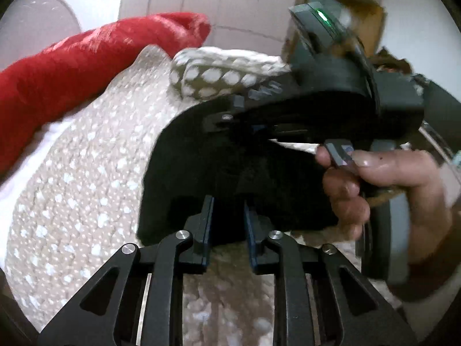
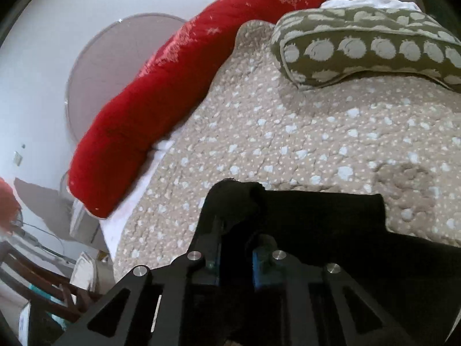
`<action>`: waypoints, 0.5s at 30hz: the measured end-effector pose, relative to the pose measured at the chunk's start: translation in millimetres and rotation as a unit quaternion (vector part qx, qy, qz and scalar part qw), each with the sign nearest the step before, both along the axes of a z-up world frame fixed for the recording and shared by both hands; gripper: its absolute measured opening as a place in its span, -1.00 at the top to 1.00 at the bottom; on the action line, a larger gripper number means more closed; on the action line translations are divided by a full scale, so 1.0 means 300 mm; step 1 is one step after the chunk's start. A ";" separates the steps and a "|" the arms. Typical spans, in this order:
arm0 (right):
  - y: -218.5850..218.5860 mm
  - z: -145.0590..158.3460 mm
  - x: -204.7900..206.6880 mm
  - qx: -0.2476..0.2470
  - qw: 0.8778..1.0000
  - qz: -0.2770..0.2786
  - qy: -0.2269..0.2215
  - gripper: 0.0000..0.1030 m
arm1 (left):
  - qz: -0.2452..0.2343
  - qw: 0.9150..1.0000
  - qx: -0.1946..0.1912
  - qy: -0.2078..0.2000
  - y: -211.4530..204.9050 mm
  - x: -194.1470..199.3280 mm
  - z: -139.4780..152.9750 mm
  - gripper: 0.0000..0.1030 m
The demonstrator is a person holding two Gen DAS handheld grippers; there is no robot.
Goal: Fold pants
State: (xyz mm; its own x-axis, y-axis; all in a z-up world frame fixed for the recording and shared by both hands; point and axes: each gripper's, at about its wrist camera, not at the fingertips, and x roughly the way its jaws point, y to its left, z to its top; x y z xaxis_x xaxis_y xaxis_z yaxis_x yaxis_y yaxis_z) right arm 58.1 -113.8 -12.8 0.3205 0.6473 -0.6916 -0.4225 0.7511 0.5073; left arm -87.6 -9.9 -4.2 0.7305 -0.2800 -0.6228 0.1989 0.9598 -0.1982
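The black pants [image 1: 201,167] hang bunched above a beige dotted bedspread [image 1: 86,173]. My left gripper [image 1: 229,207] is shut on the lower edge of the black fabric. The right-hand device [image 1: 345,86], held by a hand [image 1: 389,178], is close on the right in the left wrist view. In the right wrist view my right gripper [image 2: 234,230] is shut on the pants [image 2: 317,225], whose folded edge lies across the bedspread [image 2: 288,132] toward the right.
A rolled red blanket [image 2: 178,86] lies along the bed's left edge; it also shows in the left wrist view [image 1: 72,69]. An olive pillow with white spots [image 2: 374,49] lies at the head. A wooden chair [image 2: 43,288] stands left of the bed.
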 end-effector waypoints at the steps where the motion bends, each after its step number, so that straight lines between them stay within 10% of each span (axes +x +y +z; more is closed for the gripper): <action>1: -0.028 0.023 -0.012 0.004 1.000 -0.003 -0.012 0.74 | -0.007 1.000 -0.005 -0.011 0.014 -0.016 0.028 0.44; 3: -0.107 0.083 -0.042 0.009 0.999 -0.013 -0.046 0.75 | -0.013 0.999 -0.016 -0.030 0.037 -0.037 0.074 0.14; 8: -0.349 0.175 -0.096 -0.024 0.994 -0.055 -0.087 0.75 | 0.003 0.999 0.000 -0.042 0.038 0.012 0.109 0.09; 15: -0.536 -0.014 -0.052 -0.117 0.982 -0.145 -0.033 0.62 | -0.006 0.999 0.017 0.040 -0.044 0.193 -0.020 0.09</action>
State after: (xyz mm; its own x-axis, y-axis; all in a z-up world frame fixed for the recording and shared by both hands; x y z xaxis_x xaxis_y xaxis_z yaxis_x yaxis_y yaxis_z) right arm 42.6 -274.7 -17.1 0.5166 0.3473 -0.7827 -0.1992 0.9377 0.2846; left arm -29.7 -23.2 -10.1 0.6754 -0.2661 -0.6878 0.1956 0.9639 -0.1809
